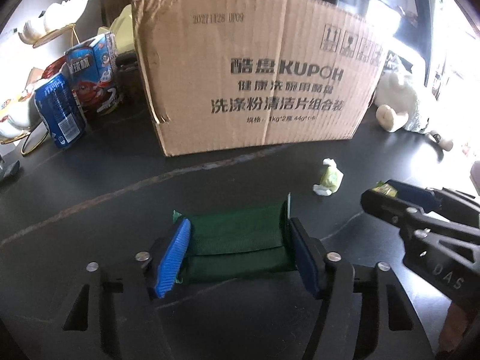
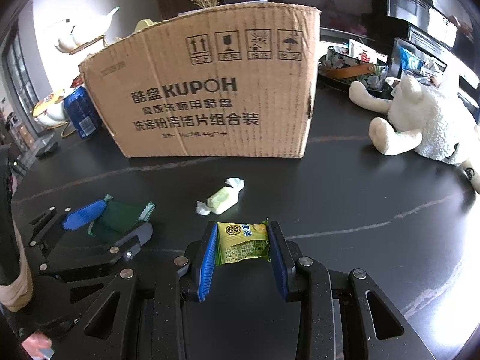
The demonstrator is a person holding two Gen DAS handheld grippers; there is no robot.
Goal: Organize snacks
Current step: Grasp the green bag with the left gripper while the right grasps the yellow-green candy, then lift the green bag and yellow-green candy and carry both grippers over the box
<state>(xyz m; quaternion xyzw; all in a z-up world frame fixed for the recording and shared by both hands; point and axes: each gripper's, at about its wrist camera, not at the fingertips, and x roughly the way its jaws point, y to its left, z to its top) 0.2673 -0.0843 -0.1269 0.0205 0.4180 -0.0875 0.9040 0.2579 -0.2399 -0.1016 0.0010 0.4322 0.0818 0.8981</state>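
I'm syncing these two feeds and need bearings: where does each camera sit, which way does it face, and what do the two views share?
Left wrist: on the left gripper, facing forward over the dark table toward the cardboard box; its fingers pinch a dark green packet; the right gripper enters from the right.
Right wrist: on the right gripper, facing the same box; its fingers pinch a yellow-green snack; the left gripper shows at left.
Shared: box, table, twist-wrapped candy, blue can, white plush toy.

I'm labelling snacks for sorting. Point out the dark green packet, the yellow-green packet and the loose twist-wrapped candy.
dark green packet [image 1: 237, 234], left wrist view, its middle.
yellow-green packet [image 2: 242, 244], right wrist view, its front face.
twist-wrapped candy [image 2: 223, 200], right wrist view, its pale green body.
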